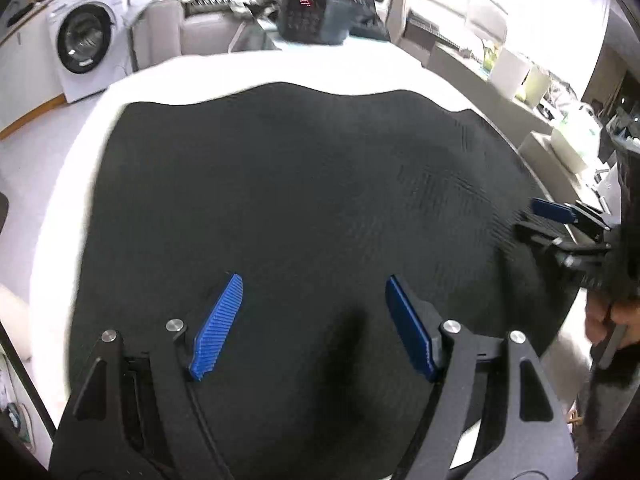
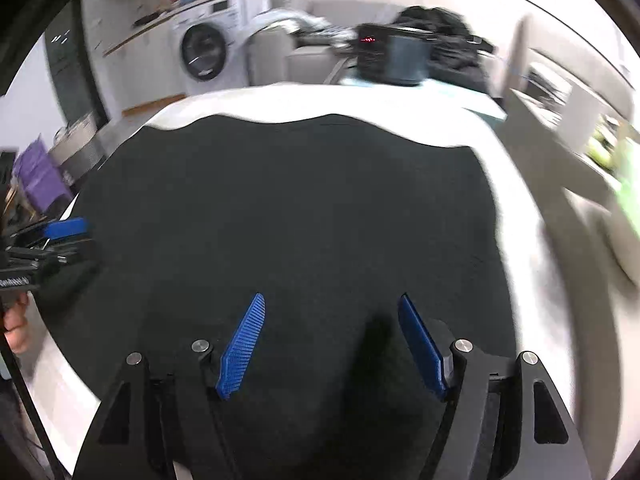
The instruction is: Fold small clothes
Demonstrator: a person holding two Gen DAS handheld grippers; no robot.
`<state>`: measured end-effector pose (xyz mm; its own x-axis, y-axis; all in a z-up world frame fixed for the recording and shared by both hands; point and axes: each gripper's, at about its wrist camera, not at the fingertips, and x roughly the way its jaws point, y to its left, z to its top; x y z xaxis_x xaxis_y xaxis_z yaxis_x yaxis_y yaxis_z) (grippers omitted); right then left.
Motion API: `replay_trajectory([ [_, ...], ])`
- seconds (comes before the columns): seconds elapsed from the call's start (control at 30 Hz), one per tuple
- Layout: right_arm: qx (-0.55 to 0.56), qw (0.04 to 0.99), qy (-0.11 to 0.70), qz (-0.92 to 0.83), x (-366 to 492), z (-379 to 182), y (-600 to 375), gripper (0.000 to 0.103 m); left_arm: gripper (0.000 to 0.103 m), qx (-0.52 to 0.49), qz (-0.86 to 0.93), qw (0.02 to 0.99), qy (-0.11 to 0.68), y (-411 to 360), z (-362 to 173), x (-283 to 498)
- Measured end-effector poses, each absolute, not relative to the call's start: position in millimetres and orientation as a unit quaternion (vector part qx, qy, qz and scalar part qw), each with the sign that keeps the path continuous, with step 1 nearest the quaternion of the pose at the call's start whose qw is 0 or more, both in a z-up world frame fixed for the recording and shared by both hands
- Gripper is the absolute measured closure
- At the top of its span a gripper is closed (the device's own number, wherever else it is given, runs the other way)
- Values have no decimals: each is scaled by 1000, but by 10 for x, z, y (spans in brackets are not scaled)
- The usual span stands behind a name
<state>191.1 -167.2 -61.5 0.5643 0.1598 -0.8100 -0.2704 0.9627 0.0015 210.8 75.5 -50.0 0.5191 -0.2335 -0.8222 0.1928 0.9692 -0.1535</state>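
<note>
The black cloth point(image 1: 304, 200) lies flat with nothing standing on it. Beyond its far edge, bare white table point(image 1: 280, 68), then what seems a dark basket point(image 1: 316, 16), blurred.

Two handheld grippers, both angled steeply downward. Left gripper point(image 1: 314, 326): blue ribbed pads point(image 1: 218, 326) set well apart, jaws wide, nothing btwn them. Right gripper point(image 2: 332, 346): same pose, blue pads point(image 2: 242, 346) spread, nothing clamped. Each shows at the edge of the other's view, side by side. A hand point(image 1: 608, 318) grips the right gripper's handle; fingers partly visible.
</note>
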Motion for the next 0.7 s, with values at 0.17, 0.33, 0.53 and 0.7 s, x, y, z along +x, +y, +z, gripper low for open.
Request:
replay_trajectory([
  [0.17,-102,865,470,141,2222,-815,-1344,32,31,12,-123,870,476,590,-601,2299],
  [0.33,-86,873,470,95,2281,-779,-1799,28,32,-7,-94,874,476,955,-606,2223],
  [0.53,-61,880,469,49,2337,-745,-2256,27,31,-14,-78,878,472,1171,-529,2159],
  [0.7,-92,887,441,104,2390,-586,-1861,27,31,-25,-114,881,458,916,-407,2555],
])
